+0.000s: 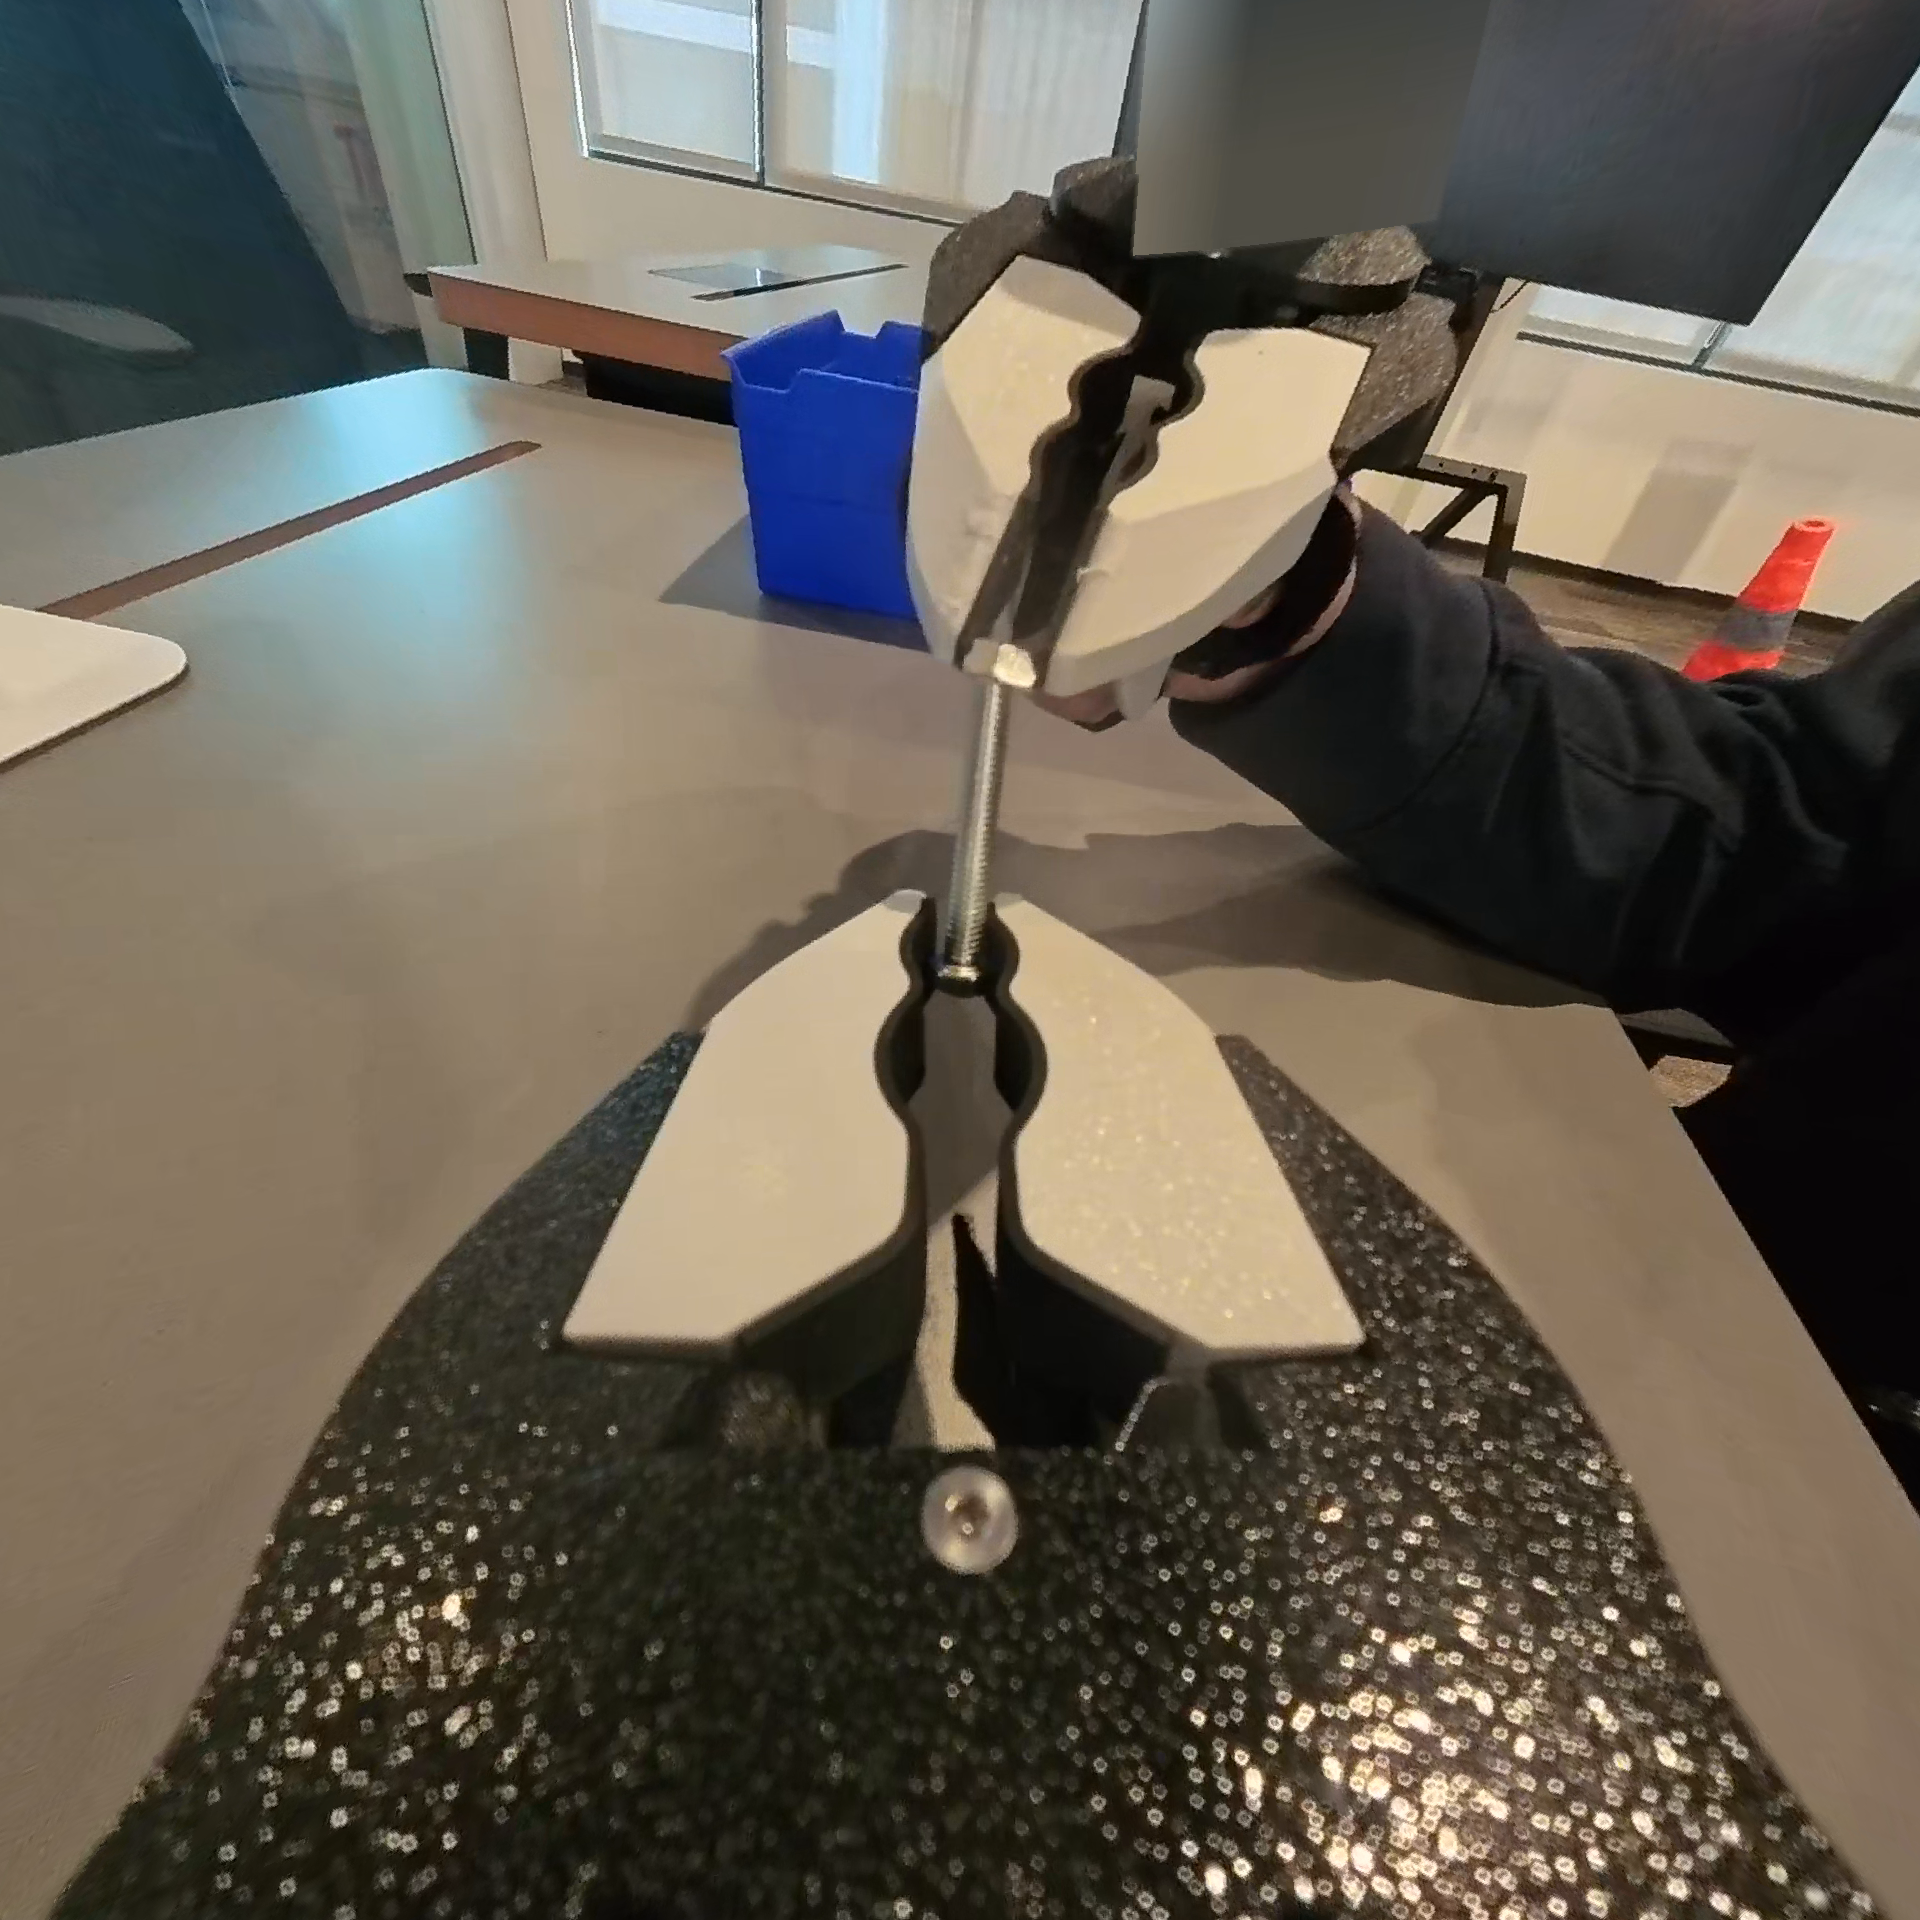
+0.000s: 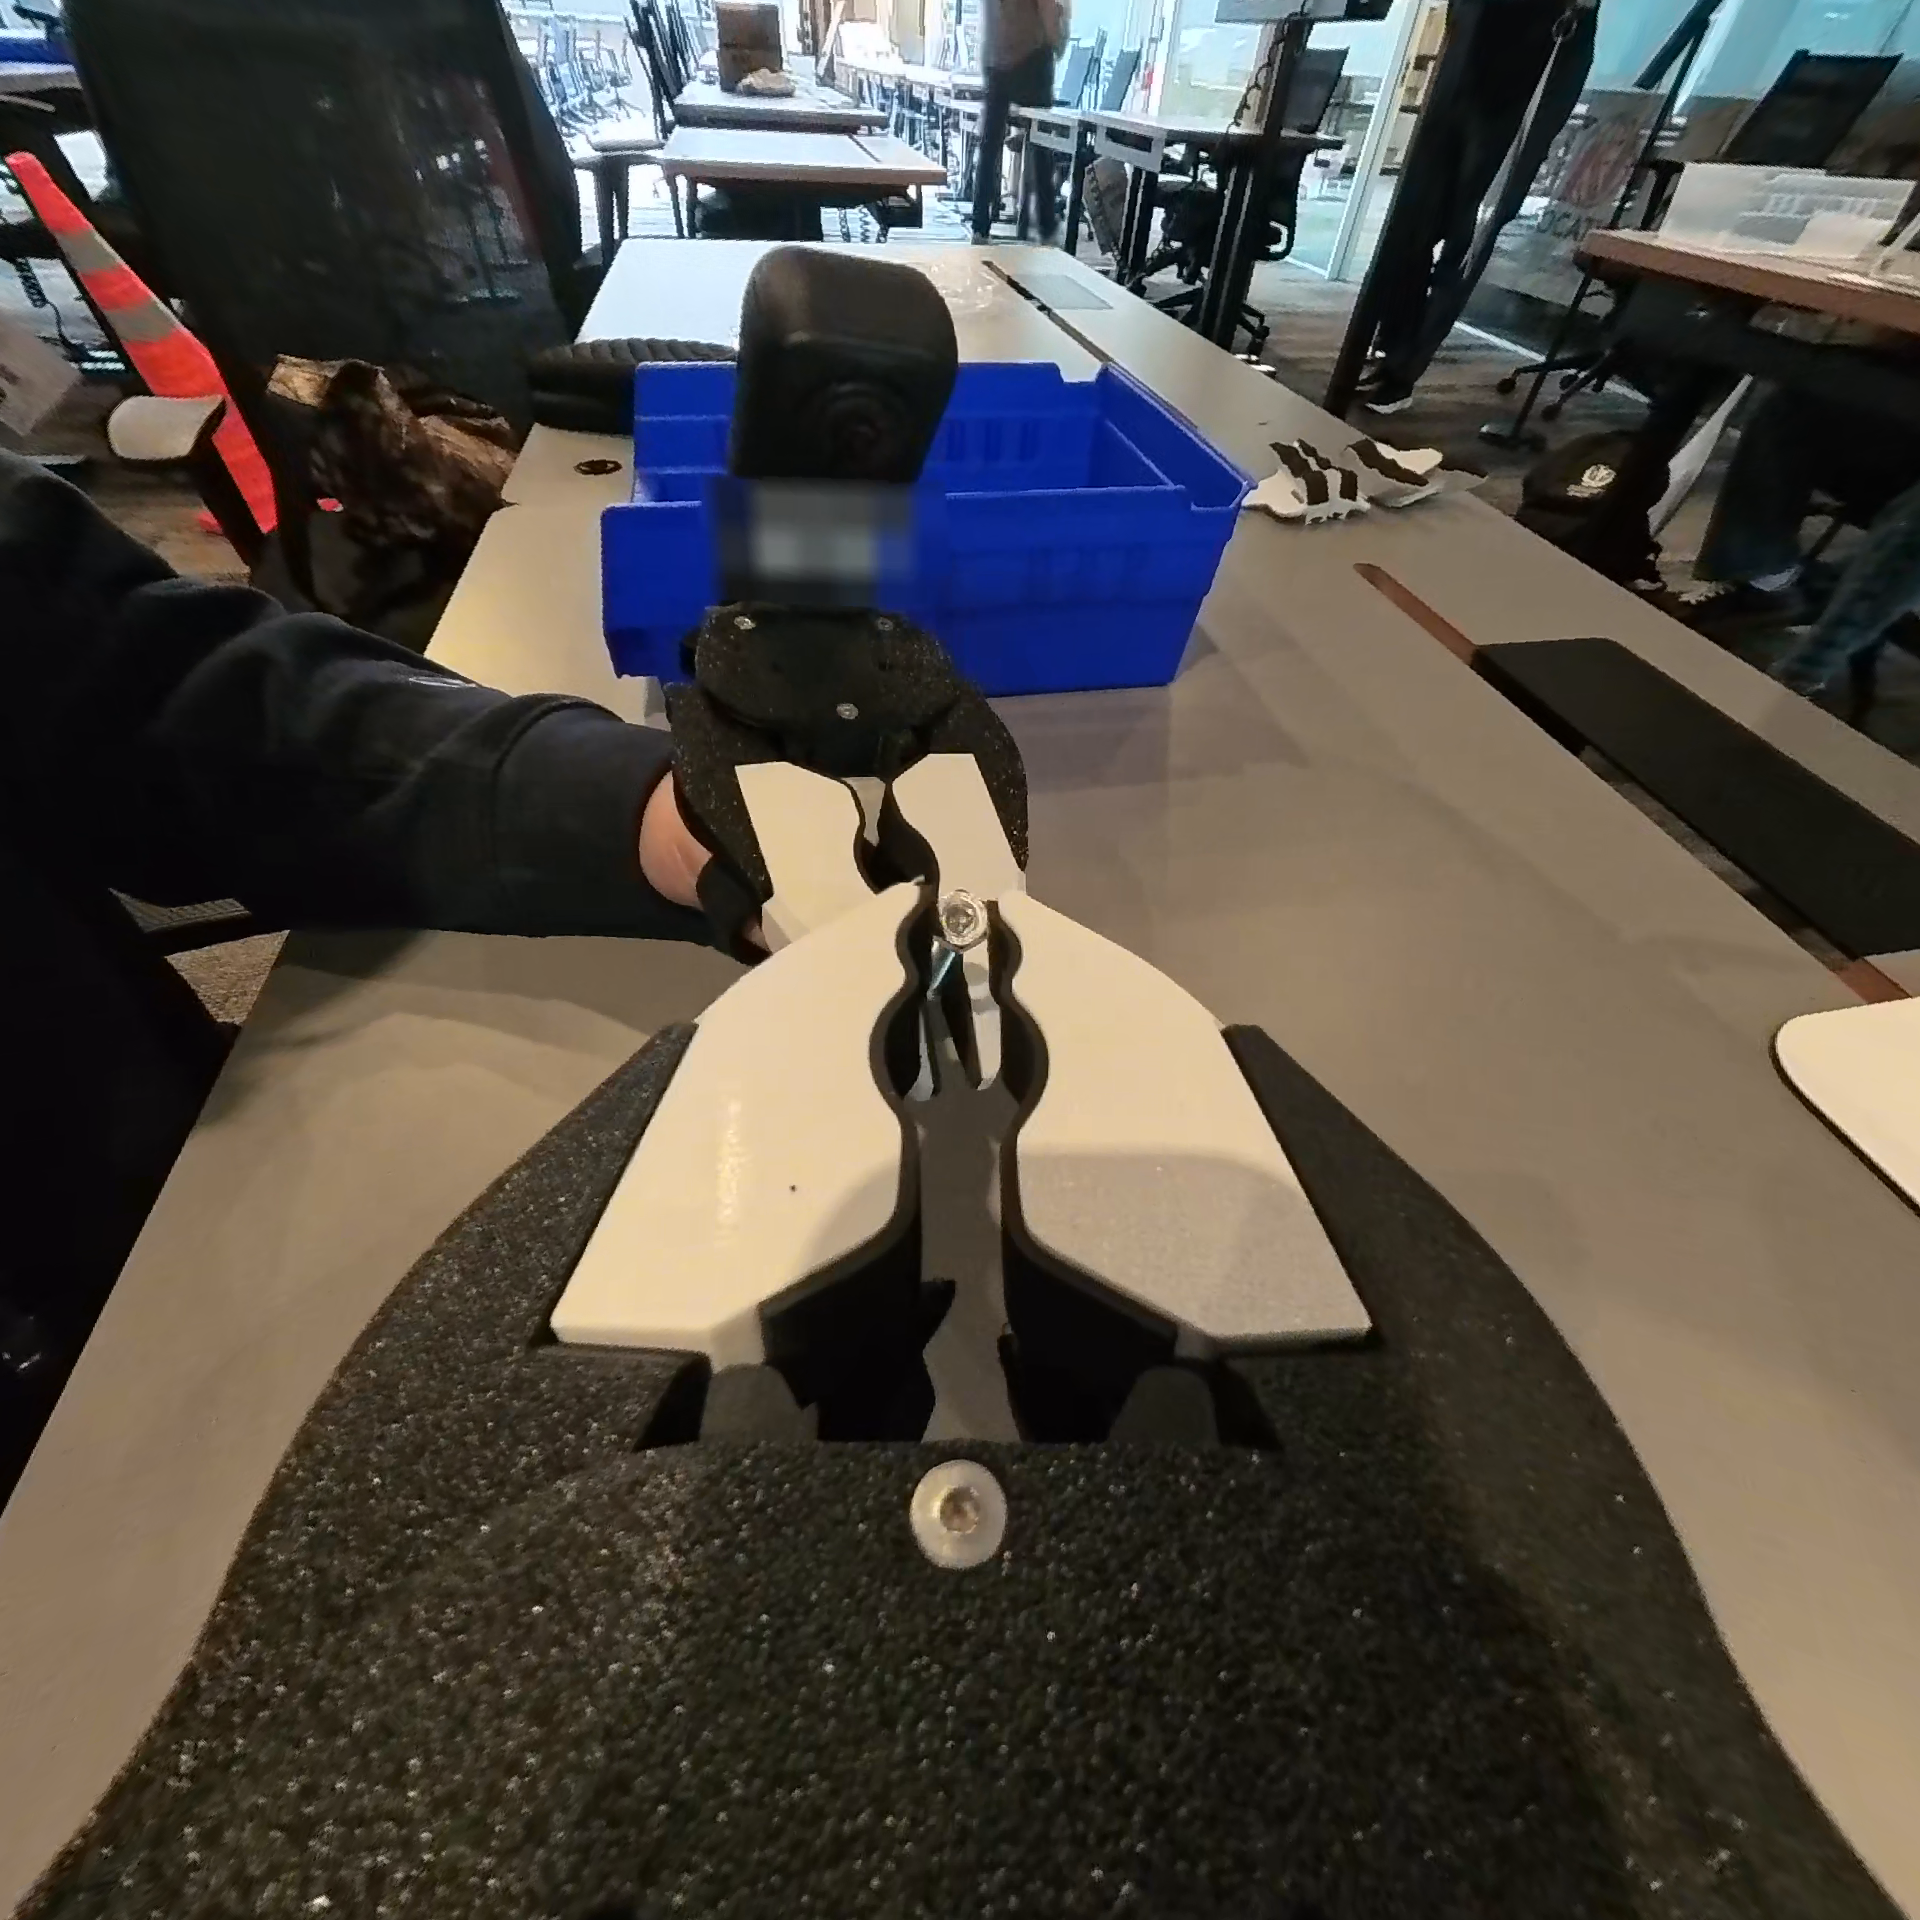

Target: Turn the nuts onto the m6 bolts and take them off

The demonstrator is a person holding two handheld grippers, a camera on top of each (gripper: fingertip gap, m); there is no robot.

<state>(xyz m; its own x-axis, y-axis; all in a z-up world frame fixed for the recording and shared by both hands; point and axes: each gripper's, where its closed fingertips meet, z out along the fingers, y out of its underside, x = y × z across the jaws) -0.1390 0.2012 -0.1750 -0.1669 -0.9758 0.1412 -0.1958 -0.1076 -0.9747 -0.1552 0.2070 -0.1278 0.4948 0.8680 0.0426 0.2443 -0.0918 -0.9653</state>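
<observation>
A long silver threaded bolt (image 1: 977,810) is held in the air above the grey table (image 1: 416,831) between both grippers. My left gripper (image 1: 961,914) is shut on the bolt's near end. My right gripper (image 1: 997,665) comes from the far side, tilted, and is shut on a hex nut (image 1: 1013,665) at the bolt's far end. In the right wrist view my right gripper (image 2: 961,904) pinches the nut (image 2: 961,920) at its fingertips, with the bolt (image 2: 943,971) showing in the gap below. The left gripper (image 2: 899,852) faces it just beyond, its tips hidden.
A blue plastic bin (image 1: 821,488) stands on the table behind the grippers and also shows in the right wrist view (image 2: 1091,540). A white pad (image 2: 1860,1091) lies at the table's side. A dark-sleeved arm (image 1: 1558,779) reaches in. An orange cone (image 1: 1766,603) stands on the floor. One gripper's finger ends stand about 5 centimeters off the other's.
</observation>
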